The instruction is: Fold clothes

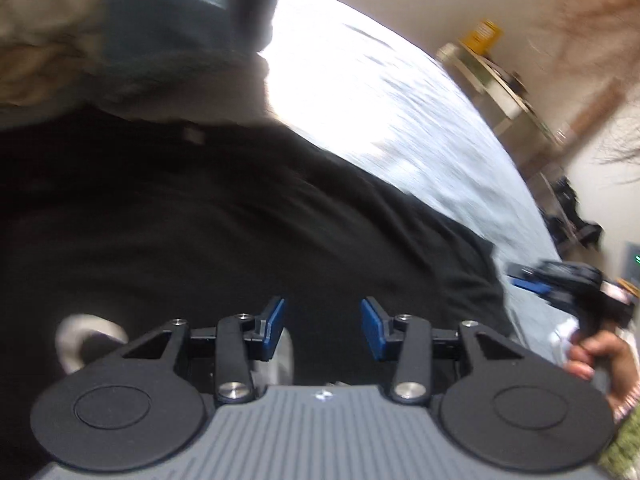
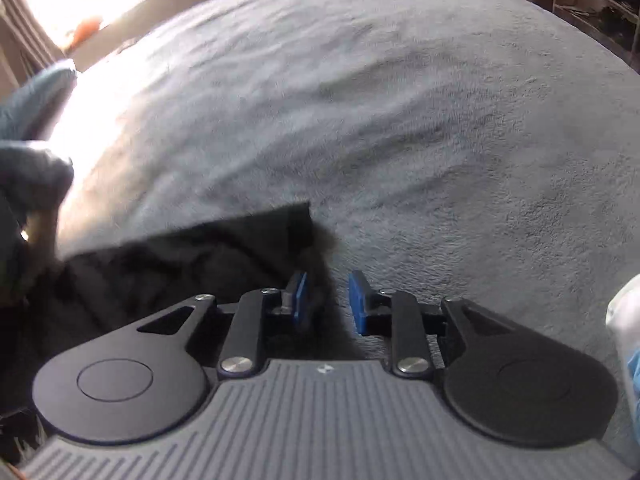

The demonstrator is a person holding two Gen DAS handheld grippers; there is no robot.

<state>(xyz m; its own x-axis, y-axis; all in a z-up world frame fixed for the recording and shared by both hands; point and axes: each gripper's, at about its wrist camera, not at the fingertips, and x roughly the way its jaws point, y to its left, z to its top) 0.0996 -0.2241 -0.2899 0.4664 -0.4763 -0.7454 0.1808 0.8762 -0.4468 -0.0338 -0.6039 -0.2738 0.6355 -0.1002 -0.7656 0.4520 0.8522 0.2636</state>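
Below, my left gripper (image 1: pixel 323 328) hangs with jaws apart and nothing between them, above the black garment (image 1: pixel 224 220) spread on the grey blanket (image 1: pixel 400 120). My right gripper (image 2: pixel 328 300) is likewise released, at the garment's right edge (image 2: pixel 316 248); dark cloth lies just beside its left pad (image 2: pixel 301 300), unpinched. A heap of teal and cream clothes (image 1: pixel 132 40) sits beyond the garment's far edge. My right hand (image 1: pixel 600 360) shows at that view's right.
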